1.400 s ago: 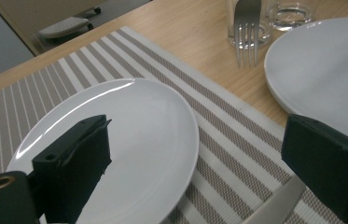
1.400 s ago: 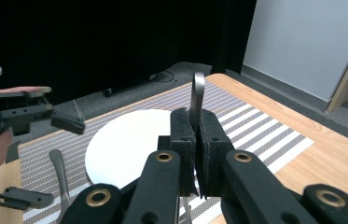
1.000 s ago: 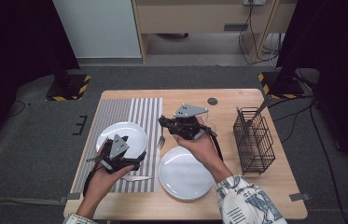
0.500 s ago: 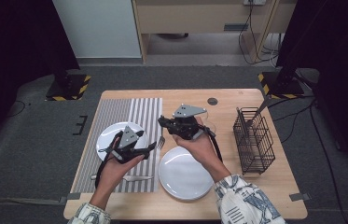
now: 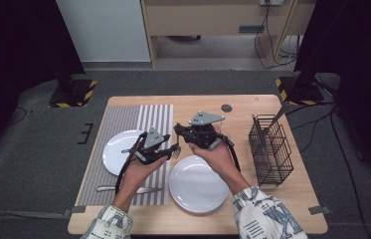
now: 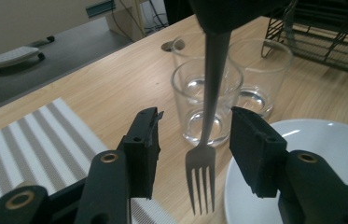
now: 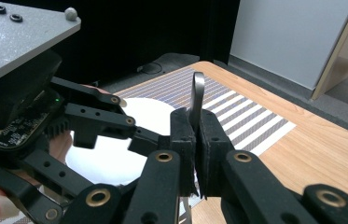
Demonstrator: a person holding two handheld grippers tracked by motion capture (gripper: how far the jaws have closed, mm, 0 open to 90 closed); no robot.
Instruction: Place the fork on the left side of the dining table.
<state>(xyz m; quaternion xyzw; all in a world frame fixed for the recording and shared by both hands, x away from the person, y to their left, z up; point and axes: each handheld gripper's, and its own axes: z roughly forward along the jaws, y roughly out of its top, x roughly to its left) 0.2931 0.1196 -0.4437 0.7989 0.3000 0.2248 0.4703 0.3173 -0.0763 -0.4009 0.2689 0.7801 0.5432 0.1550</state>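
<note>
High view: over the middle of the table point(image 5: 252, 209) the two grippers meet nose to nose. The right gripper point(image 5: 179, 133) holds a fork point(image 5: 177, 149) above the gap between the plate on the striped mat point(image 5: 118, 130) and the near plate point(image 5: 198, 185). The left gripper point(image 5: 171, 148) has come in beside it, its tips at the fork. A knife point(image 5: 128, 189) lies on the mat's near edge and a wire rack point(image 5: 270, 148) stands at the right.

Left gripper view: the fork point(image 6: 205, 154) hangs tines-down between the two black jaws, which have just been closing but stand apart with a clear gap on each side — not yet touching it. Behind are two glasses point(image 6: 206, 100) on the wood, and the near plate point(image 6: 311, 140) at lower right.

Right gripper view: these jaws are clamped together on the fork's handle point(image 7: 197, 100), whose end sticks up above the pads. The left gripper point(image 7: 92, 126) sits close beyond, over the far plate point(image 7: 115, 163).

The fork looks like stiff, light polished steel — likely slippery, and thin enough to swivel in a flat-pad grip. I would take it on the flat neck just above the tines, broad faces against the pads, and be firmly closed before the right lets go.
</note>
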